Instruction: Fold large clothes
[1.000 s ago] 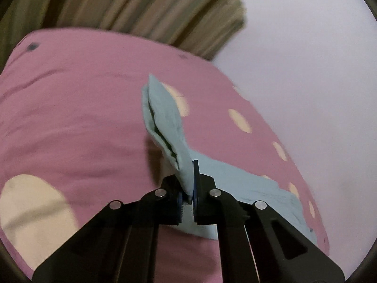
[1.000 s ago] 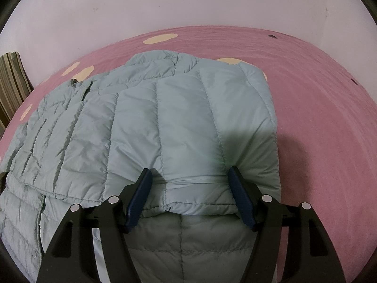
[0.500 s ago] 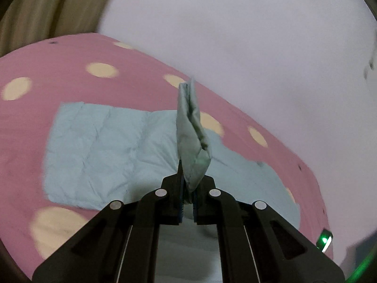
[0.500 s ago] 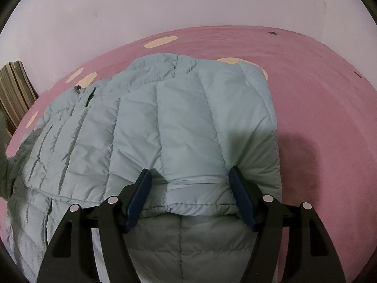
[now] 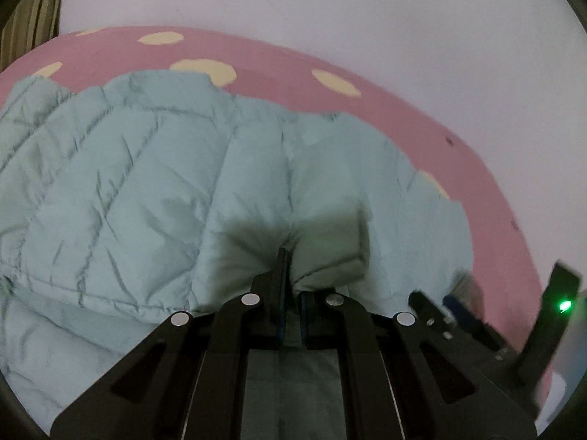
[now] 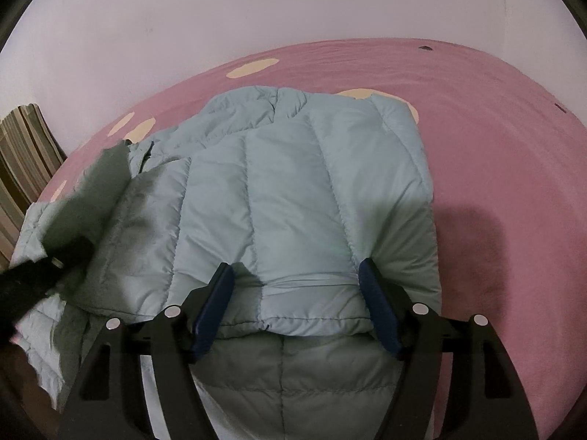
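Note:
A light blue quilted puffer jacket (image 6: 293, 198) lies on a pink bed with cream dots (image 6: 495, 154). It also fills the left wrist view (image 5: 146, 190). My left gripper (image 5: 290, 275) is shut on a fold of the jacket, low over its folded body. It shows as a dark blurred shape with cloth at the left of the right wrist view (image 6: 73, 234). My right gripper (image 6: 297, 293) is open, its blue pads on either side of a folded jacket edge, touching or just above it. It shows at the right edge of the left wrist view (image 5: 477, 322).
A white wall (image 6: 256, 18) runs behind the bed. A striped brown curtain or cushion (image 6: 25, 157) stands at the bed's left end. Bare pink sheet lies to the right of the jacket (image 6: 513, 220).
My left gripper has swung right with the held jacket part and carried it over the jacket's body, coming down close to the right gripper. The right gripper has stayed open in place.

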